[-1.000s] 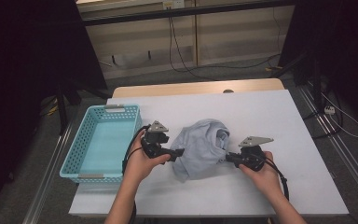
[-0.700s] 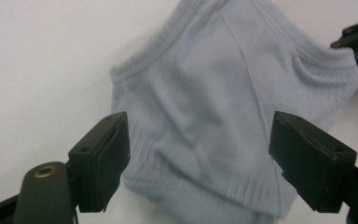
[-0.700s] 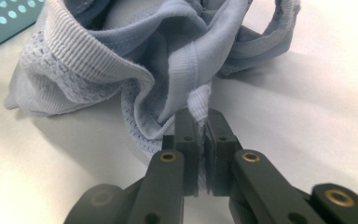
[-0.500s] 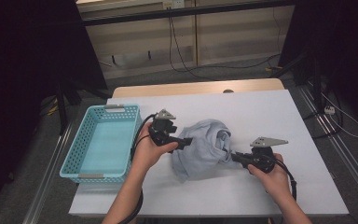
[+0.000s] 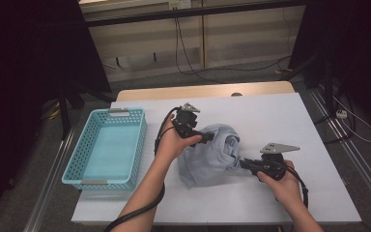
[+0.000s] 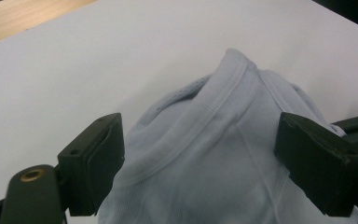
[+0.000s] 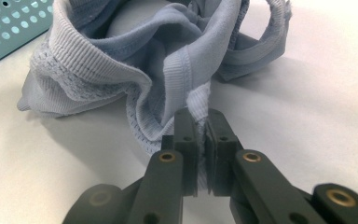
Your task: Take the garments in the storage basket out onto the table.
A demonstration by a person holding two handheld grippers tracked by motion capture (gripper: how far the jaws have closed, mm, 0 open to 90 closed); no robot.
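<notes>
Garment (image 5: 207,157) — pale blue, crumpled, ribbed hem

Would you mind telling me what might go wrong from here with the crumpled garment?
1. The right gripper pinches only a thin ribbed hem of the light blue garment; a pull might slip it free.
2. The left gripper, jaws just opening, straddles bunched fabric and may grab several layers.

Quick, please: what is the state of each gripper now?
Left gripper: open, jaws just opening, light blue garment between them, not pinched.
Right gripper: shut on the garment's ribbed edge.
</notes>
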